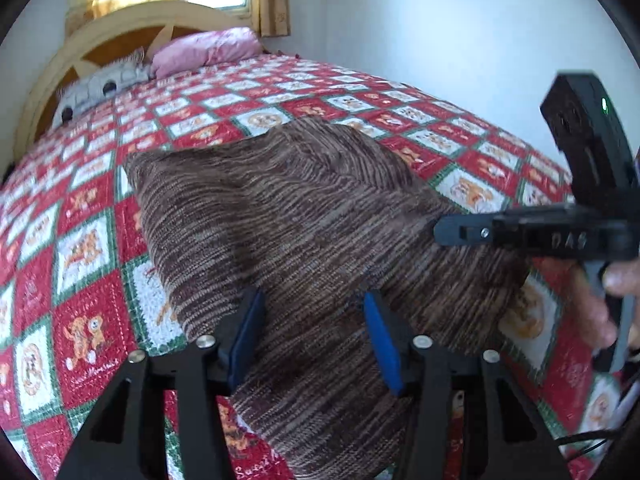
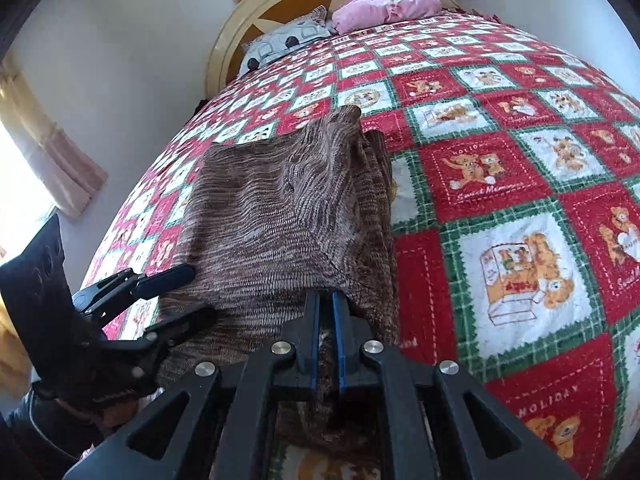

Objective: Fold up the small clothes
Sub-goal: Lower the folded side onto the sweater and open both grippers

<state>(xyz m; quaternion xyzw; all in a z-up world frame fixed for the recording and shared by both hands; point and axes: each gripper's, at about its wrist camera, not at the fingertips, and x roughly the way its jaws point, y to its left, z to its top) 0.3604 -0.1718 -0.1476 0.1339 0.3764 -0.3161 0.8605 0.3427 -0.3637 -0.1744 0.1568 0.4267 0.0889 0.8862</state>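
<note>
A brown striped knit garment (image 1: 288,216) lies partly folded on the bed, and its right side is doubled over in the right wrist view (image 2: 280,216). My left gripper (image 1: 314,308) hovers open over the garment's near edge. Knit shows between its blue pads (image 1: 250,332), which do not press on it. In the right wrist view the left gripper (image 2: 202,294) stands at the garment's left side with its jaws apart. My right gripper (image 2: 326,300) is shut on a pinch of the garment's near right edge. From the left wrist view the right gripper (image 1: 442,232) is a closed black beak at the garment's right edge.
The bed carries a red, white and green holiday quilt (image 2: 500,168). A pink pillow (image 1: 208,50) and a grey patterned pillow (image 1: 100,88) lie against the cream headboard (image 2: 280,4). White walls and curtained windows surround the bed. A person's hand (image 1: 618,280) holds the right gripper's handle.
</note>
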